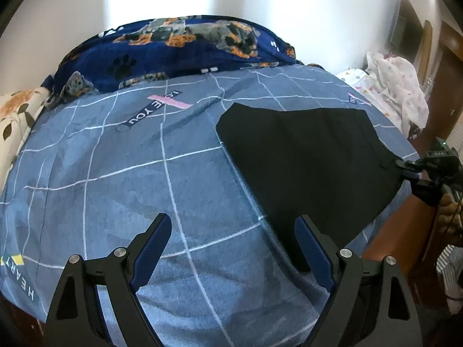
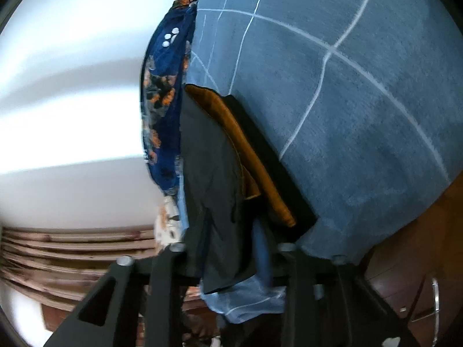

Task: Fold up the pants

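The black pants [image 1: 306,156], folded into a flat, matte, roughly rectangular slab, lie on the right part of the bed, reaching its near right edge. At their right edge we see the right claw [image 1: 405,167] pressed together on a fold of the black cloth; from its own camera, the pants [image 2: 214,179] fill the gap between the fingers, along with a pinch of pale blue bedding, and the pads themselves are hidden under the fabric. A strip of orange-brown lining [image 2: 254,156] shows along the opened layers; what it belongs to we cannot make out. Our left claw [image 1: 233,248] hangs spread wide above the bed, empty, its ribbed blue pads [image 1: 153,248] apart, the right finger over the pants' near corner. Beneath everything lies a soft blue-grey bed cover [image 1: 115,179] crossed by thin white grid lines and printed word strips. Behind it, against the wall, a navy fleece blanket [image 1: 179,46] with paw and dog prints is heaped. A white patterned cloth [image 1: 396,89] bunches at far right, partly cut off.
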